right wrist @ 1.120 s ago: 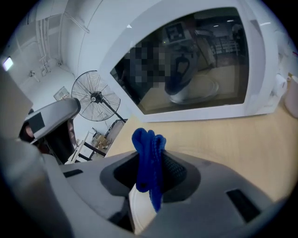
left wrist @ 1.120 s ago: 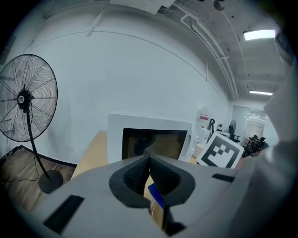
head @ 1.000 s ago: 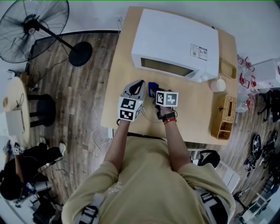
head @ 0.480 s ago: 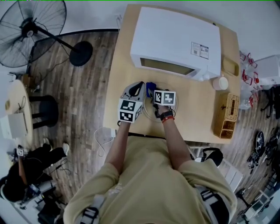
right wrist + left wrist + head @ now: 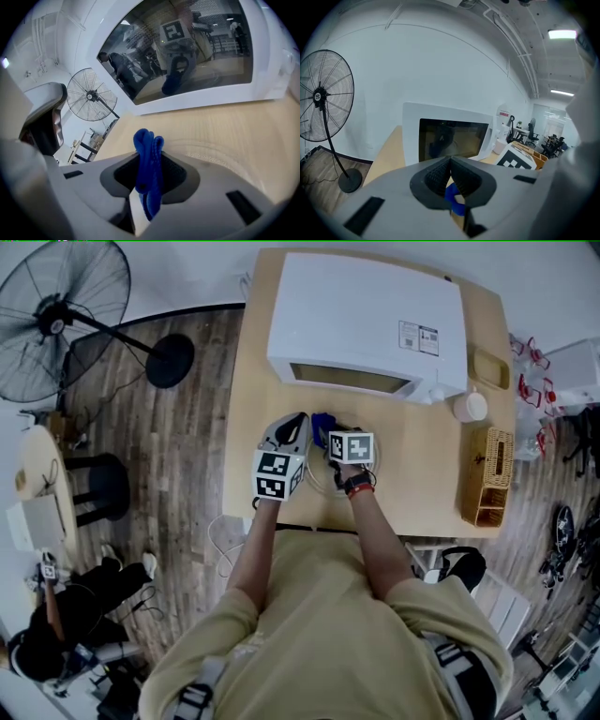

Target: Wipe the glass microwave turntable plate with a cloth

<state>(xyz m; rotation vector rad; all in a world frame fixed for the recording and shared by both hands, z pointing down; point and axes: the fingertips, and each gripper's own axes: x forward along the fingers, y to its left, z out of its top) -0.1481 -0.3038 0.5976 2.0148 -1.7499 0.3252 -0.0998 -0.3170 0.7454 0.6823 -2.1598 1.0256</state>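
Observation:
The glass turntable plate (image 5: pixel 316 487) lies flat on the wooden table (image 5: pixel 422 474) before the white microwave (image 5: pixel 366 324); its clear rim (image 5: pixel 225 152) shows faintly in the right gripper view. My right gripper (image 5: pixel 326 433) (image 5: pixel 149 157) hovers over the plate, shut on a folded blue cloth (image 5: pixel 147 150) (image 5: pixel 321 423). My left gripper (image 5: pixel 298 418) (image 5: pixel 450 161) is just left of it, jaws closed together with nothing seen between them; a bit of the blue cloth (image 5: pixel 454 199) shows beyond the jaws.
The microwave door (image 5: pixel 450 138) (image 5: pixel 187 56) is closed, just beyond the grippers. A white cup (image 5: pixel 469 406), a small tray (image 5: pixel 487 367) and a wicker basket (image 5: pixel 483 488) sit at the table's right. A standing fan (image 5: pixel 66 315) is on the floor at left.
The head view has shifted a little. Both grippers stay over the plate in about the same place, and the right one still holds the cloth.

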